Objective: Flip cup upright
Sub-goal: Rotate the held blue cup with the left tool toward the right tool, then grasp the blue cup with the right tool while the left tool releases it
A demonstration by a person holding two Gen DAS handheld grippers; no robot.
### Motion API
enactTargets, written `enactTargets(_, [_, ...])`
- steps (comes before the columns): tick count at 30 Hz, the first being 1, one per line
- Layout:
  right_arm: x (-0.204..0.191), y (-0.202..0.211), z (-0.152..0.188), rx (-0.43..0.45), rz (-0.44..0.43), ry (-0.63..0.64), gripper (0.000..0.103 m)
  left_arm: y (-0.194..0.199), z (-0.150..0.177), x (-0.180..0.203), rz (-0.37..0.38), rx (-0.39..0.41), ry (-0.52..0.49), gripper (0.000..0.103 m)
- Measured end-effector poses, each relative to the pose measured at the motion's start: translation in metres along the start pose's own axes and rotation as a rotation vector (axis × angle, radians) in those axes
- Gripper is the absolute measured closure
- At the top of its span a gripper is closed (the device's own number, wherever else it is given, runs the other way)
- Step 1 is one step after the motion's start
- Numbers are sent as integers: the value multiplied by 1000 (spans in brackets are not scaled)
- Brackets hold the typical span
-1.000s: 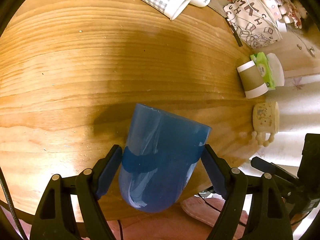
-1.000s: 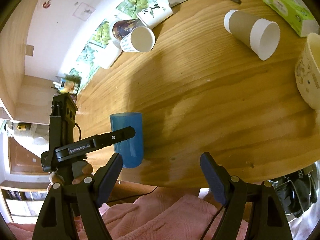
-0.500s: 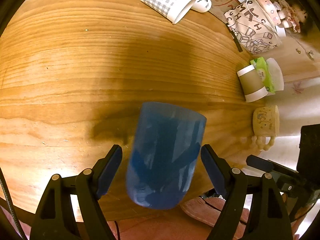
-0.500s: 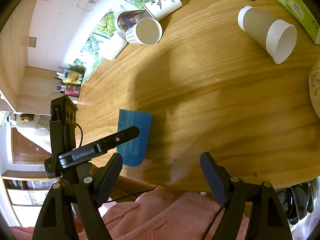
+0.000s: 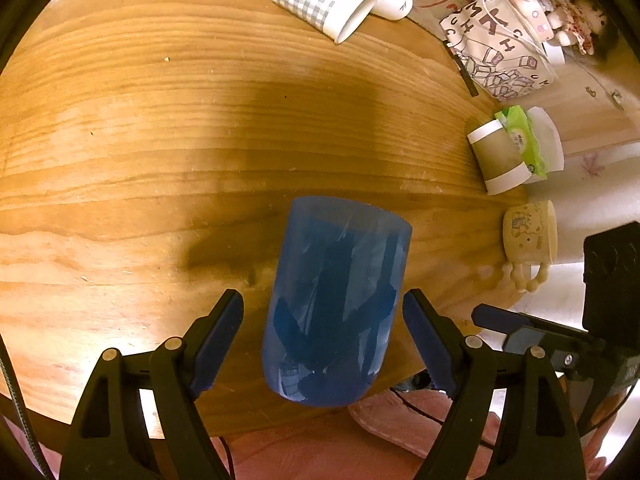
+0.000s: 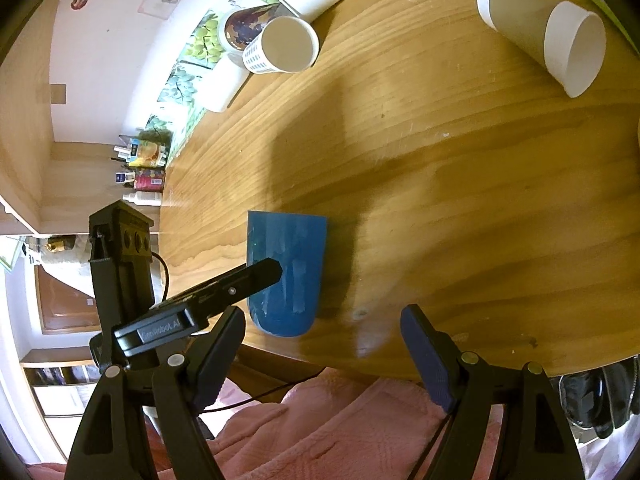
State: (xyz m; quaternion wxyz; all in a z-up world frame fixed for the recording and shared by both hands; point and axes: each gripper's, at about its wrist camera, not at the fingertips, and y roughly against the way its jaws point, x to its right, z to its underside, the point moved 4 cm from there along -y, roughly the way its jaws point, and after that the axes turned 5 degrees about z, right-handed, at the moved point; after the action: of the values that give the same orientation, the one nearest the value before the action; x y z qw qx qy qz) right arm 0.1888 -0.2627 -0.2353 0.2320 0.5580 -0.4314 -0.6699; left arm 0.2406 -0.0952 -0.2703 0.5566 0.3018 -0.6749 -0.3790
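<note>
A translucent blue cup (image 5: 336, 304) stands on the wooden table (image 5: 160, 140) near its front edge, with its flat end toward the table's far side. It also shows in the right wrist view (image 6: 286, 276). My left gripper (image 5: 323, 340) is open, its fingers on either side of the cup with a gap on each side. My right gripper (image 6: 322, 356) is open and empty, to the right of the cup and just off the table's front edge.
A checked paper cup (image 5: 324, 0) lies at the back. A brown paper cup (image 5: 498, 158) lies at the right beside a green tissue pack (image 5: 522, 140). A cream mug (image 5: 530, 232) sits at the right edge. A patterned bag (image 5: 496, 40) is at the back right.
My left gripper has opened and let go of the blue cup. The cup has gone from tilted in the grip to standing free on the table. Both grippers have drawn back a little.
</note>
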Motion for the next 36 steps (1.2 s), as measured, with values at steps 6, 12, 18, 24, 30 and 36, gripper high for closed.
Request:
enactTargets(6, [-2, -7, -4, -13, 3, -19, 22, 20, 0, 3, -25, 104, -57, 18])
enactTargets(12, [-12, -20, -9, -36, 23, -24, 22, 50, -2, 0, -76, 250, -117, 18])
enactTargets(18, [-24, -37, -15, -63, 36, -30, 22, 77, -3, -8, -109, 398, -127, 18])
enactTargets(24, [-31, -50, -19, -72, 66, -45, 22, 99, 0, -16, -146, 491, -137, 18])
enactTargets(30, [-36, -62, -26, -56, 132, -54, 22, 113, 2, -30, -151, 515, -108, 18])
enactTargets(36, [-41, -74, -31, -58, 152, -66, 22, 121, 4, -34, -165, 525, -127, 18])
